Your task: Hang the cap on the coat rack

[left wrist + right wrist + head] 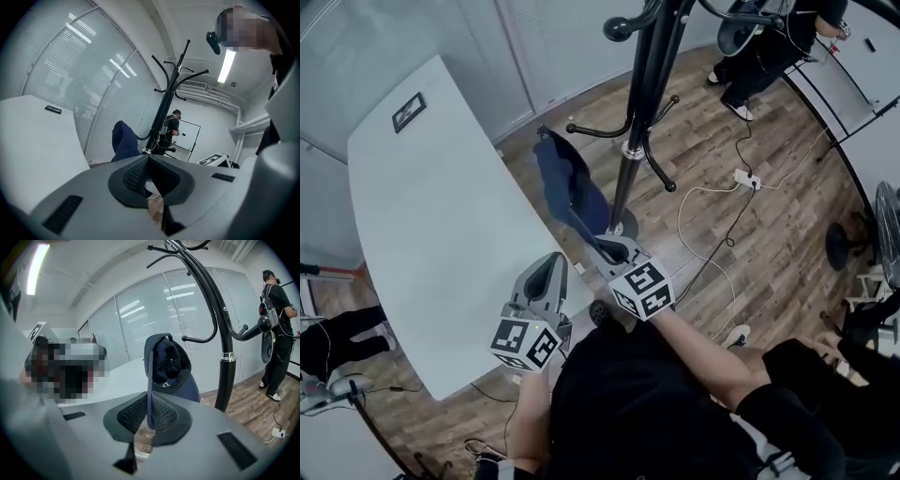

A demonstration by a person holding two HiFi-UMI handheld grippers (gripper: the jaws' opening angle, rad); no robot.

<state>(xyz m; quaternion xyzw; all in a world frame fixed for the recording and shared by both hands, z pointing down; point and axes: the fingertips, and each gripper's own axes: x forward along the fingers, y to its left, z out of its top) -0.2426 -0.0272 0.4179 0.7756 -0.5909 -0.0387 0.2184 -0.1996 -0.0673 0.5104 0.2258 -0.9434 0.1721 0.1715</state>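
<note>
A navy cap (567, 183) hangs in the air between the white table and the black coat rack (639, 112). My right gripper (606, 246) is shut on the edge of its brim. In the right gripper view the cap (167, 364) hangs upright just past the jaws, its thin brim pinched at my right gripper (149, 401). The rack's pole (226, 366) stands to its right, with a lower hook (186, 339) beside the cap's crown. My left gripper (551, 267) is shut with nothing in it, close to the left of the right one. The left gripper (149, 157) view looks at the cap (123, 139) and rack (164, 112).
The white table (441, 206) fills the left side, with a small dark frame (409, 112) on it. A power strip (745, 178) with cables lies on the wood floor right of the rack. A person (761, 52) stands at the far right; glass walls with blinds lie behind.
</note>
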